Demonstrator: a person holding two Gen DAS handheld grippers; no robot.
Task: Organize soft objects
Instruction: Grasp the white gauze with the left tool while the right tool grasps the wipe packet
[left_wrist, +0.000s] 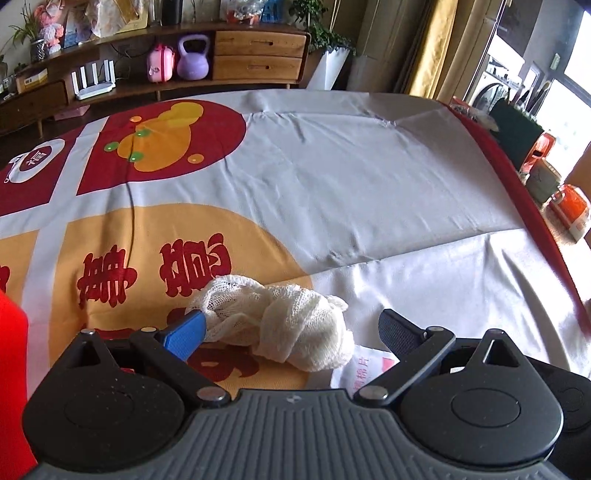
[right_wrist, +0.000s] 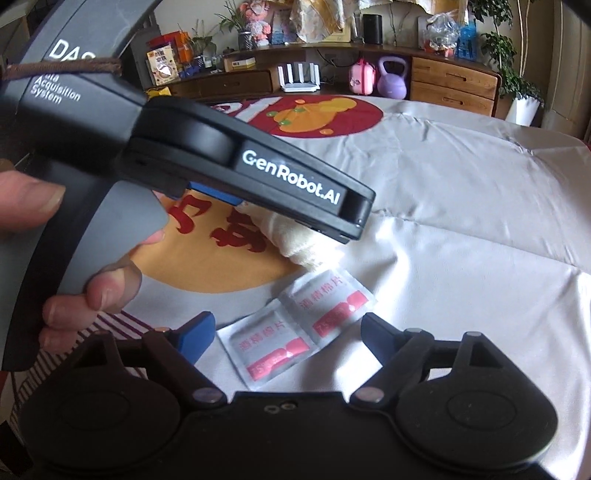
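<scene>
Left gripper (left_wrist: 291, 328) jaws wide apart, white gauze bundle (left_wrist: 280, 317) between them, left pad touching its edge, not clamped. Right gripper (right_wrist: 288, 334) jaws apart over twin wipe sachets (right_wrist: 295, 325); gauze at 11 o'clock of the sachets on the tablecloth (right_wrist: 461, 221).

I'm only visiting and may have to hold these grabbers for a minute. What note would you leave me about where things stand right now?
Left gripper: open, fingers on either side of the gauze wad, not squeezing it.
Right gripper: open, over the two joined wipe packets, nothing held.
Gauze and packets lie side by side on the cloth, near its orange patch.
Done: nothing sorted that I can see.
Left: probably close on the gauze and the packets, then put them away; where is not visible.
</scene>
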